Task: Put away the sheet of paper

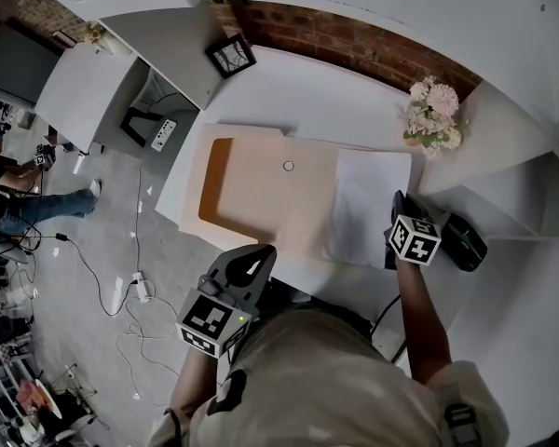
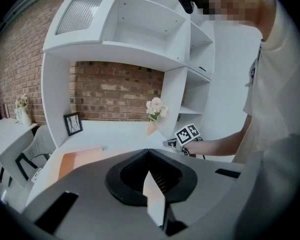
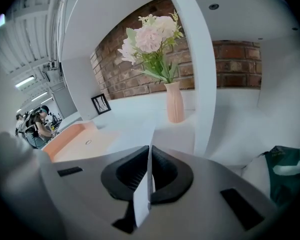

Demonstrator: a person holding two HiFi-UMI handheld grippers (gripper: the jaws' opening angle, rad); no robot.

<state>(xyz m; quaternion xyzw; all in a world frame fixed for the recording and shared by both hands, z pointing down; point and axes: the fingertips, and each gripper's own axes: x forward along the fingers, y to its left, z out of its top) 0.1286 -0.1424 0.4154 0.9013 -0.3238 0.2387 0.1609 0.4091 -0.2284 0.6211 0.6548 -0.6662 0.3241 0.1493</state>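
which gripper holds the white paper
The right gripper, shut on the paper near the vase; the left gripper grips the peach folder.

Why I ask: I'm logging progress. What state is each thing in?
Left gripper: shut on folder edge.
Right gripper: shut on paper edge.
Folder: lying on desk.
Paper: on desk beside folder, not inside.
Vase: upright.

Desk (image 1: 303, 87): white.
Lying flat: peach folder (image 1: 261, 198), paper sheet (image 1: 368, 203) just beside.
Standing at back: picture frame (image 1: 231, 56), flower vase (image 1: 433, 115).
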